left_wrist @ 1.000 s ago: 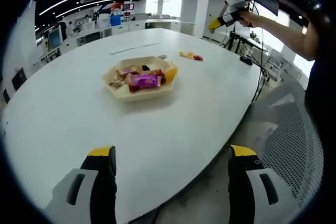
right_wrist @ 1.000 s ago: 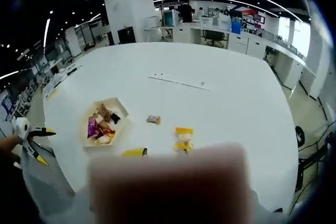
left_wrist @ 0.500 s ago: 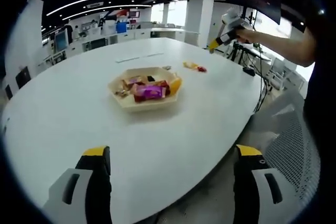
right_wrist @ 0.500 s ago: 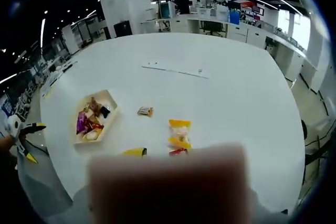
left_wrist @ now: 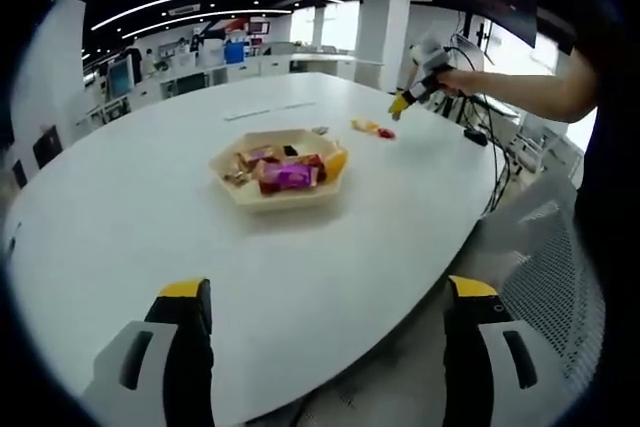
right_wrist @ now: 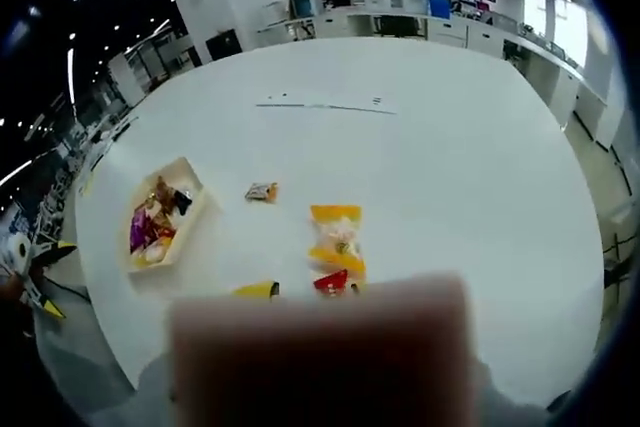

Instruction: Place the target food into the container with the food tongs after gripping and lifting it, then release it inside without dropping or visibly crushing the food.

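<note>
Left tongs (left_wrist: 320,347) spread wide over the near desk (left_wrist: 120,217) edge. Right tongs (left_wrist: 398,104), state unclear, hover near a yellow packet (right_wrist: 336,237) beyond the tray (left_wrist: 282,195).

Pretty bright overall from ceiling strip lights, heavy fisheye warping at edges, and a blurry pinkish blob (right_wrist: 318,352) blocks the right gripper view's bottom.

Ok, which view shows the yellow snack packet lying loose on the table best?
The right gripper view: the yellow snack packet lies close, wrapper and shape readable. The left gripper view shows it as a small far speck beyond the tray.
</note>
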`<state>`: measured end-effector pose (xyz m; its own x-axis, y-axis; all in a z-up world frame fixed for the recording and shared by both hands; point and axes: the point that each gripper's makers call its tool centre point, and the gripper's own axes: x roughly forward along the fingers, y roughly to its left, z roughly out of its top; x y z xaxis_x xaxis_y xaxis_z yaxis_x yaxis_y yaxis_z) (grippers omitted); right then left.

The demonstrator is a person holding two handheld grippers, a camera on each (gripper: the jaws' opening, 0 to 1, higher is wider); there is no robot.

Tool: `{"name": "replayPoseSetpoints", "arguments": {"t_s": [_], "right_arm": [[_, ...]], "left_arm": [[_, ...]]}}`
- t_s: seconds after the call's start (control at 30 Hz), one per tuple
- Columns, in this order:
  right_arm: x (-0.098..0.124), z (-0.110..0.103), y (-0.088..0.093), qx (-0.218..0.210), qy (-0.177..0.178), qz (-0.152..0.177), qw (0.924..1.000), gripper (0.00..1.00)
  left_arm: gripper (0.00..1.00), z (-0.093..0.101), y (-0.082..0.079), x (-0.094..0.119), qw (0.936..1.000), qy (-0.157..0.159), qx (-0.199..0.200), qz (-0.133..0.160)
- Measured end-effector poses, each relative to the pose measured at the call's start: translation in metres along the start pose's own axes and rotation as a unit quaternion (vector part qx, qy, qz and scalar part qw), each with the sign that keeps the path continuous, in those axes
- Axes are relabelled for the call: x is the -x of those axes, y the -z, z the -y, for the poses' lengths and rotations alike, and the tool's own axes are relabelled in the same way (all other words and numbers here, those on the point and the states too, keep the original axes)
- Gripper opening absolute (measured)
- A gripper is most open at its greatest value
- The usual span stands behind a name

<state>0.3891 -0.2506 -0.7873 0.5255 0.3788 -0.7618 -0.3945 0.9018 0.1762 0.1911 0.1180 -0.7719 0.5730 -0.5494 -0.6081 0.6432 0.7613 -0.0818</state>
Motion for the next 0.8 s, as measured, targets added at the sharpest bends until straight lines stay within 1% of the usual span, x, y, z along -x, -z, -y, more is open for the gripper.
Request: {"name": "replayPoseSetpoints", "arguments": {"t_s": [0.13,0.2,0.37,0.57,0.8], "right_arm": [[-0.005,0.001,0.001,-0.004,0.001,-0.002,1.0000,0.28],[-0.009,0.003,0.000,-0.001,0.007,0.005,1.0000,0.28],[-0.019,0.006,0.002,-0.004,0.012,-0.001,0.9999,0.28],[-0.024,0.011,0.003,-0.012,0.015,-0.007,0.9998,0.28],[-0.030,0.014,0.008,-0.003,0.025,-0.019,0.9995,0.28]], "left_arm": [[0.93,-0.002,0.002,0.004,1.0000,-0.006,0.006,-0.002],[0.93,-0.004,0.005,0.005,0.9999,-0.010,0.008,-0.005],[0.93,-0.007,0.004,0.007,0.9997,-0.018,0.015,-0.001],[0.93,-0.007,0.004,0.006,0.9997,-0.020,0.017,-0.001],[0.92,-0.007,0.006,0.006,0.9997,-0.018,0.018,-0.005]]}}
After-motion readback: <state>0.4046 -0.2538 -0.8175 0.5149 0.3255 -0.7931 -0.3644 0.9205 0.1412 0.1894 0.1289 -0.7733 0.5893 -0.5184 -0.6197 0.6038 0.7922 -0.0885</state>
